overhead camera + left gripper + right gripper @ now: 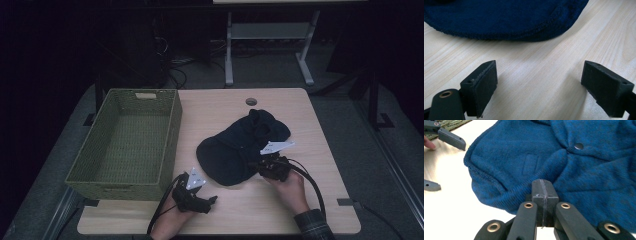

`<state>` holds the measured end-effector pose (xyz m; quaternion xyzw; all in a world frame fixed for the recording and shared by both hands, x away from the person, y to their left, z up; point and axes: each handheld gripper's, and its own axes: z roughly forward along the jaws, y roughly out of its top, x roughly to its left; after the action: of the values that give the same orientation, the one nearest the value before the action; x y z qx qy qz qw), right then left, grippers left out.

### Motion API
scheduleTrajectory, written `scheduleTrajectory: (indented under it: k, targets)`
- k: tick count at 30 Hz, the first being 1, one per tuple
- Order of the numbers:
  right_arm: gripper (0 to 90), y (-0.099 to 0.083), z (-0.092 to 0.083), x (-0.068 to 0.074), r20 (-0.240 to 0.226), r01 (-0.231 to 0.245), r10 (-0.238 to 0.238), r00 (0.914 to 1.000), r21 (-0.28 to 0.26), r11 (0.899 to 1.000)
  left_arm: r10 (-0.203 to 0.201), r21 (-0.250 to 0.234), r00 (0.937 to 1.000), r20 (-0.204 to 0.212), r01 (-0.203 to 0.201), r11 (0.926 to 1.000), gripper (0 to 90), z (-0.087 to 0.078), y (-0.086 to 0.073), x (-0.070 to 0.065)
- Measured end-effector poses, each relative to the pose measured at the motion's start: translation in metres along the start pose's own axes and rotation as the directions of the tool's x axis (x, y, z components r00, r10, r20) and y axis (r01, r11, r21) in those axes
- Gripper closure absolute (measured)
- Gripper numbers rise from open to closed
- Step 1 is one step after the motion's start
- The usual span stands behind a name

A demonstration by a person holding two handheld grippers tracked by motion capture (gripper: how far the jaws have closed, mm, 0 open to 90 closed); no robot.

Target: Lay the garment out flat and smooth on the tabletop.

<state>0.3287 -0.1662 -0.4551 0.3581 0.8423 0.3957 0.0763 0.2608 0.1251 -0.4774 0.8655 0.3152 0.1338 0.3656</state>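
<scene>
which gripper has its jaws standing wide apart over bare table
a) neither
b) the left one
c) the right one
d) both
b: in the left gripper view the left gripper has its two black pads far apart with bare wooden table between them, short of the dark blue garment, while the right gripper has its pads pressed together at the garment's edge.
</scene>
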Motion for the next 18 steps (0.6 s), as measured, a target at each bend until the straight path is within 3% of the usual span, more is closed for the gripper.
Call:
scheduleTrajectory:
  k: [7,10,18]
  targets:
    - [90.0,-0.005,0.011,0.002,0.048,0.044,-0.048,0.9977,0.079,0.996,0.000,0.000,1.0000,0.000,0.000,1.0000,13.1,0.000,0.000,0.000]
    - [90.0,-0.010,0.007,-0.002,0.031,0.031,-0.033,0.9990,0.071,0.997,0.000,0.000,1.0000,0.000,0.000,1.0000,13.1,0.000,0.000,0.000]
    - [90.0,-0.015,-0.001,-0.003,0.045,0.034,-0.038,0.9983,0.086,0.996,-0.001,0.000,1.0000,0.000,0.001,1.0000,13.1,0.000,0.000,0.000]
